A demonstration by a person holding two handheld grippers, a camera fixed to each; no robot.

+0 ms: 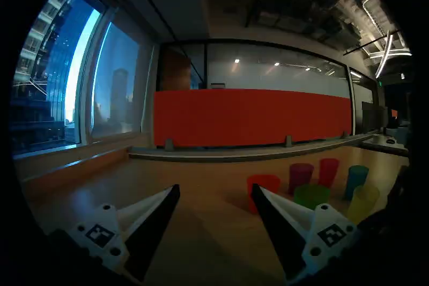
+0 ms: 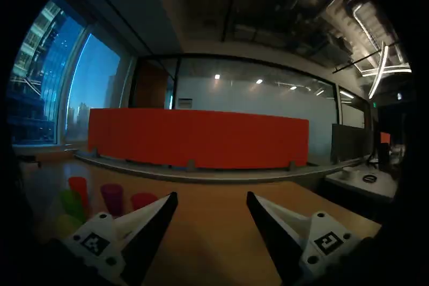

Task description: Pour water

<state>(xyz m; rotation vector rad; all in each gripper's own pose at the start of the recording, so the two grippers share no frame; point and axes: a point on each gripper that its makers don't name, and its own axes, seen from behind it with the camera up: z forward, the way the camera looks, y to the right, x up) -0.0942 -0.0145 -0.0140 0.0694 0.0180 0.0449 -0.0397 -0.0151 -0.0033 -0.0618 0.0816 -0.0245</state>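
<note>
We see the left hand-held gripper (image 1: 215,187) open and empty over the light wooden desk (image 1: 209,232). A cluster of coloured translucent plastic cups (image 1: 311,195) stands on the desk just ahead to its right. The right hand-held gripper (image 2: 211,195) is likewise spread wide, holding nothing, with the cups (image 2: 112,197) off to its left.

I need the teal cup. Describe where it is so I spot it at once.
In the left gripper view, look below the red partition to the wooden table, where coloured cups cluster on the right. The teal cup stands in the back row, right of the red cup and behind the yellow cup; it is the only blue-green one.
</note>
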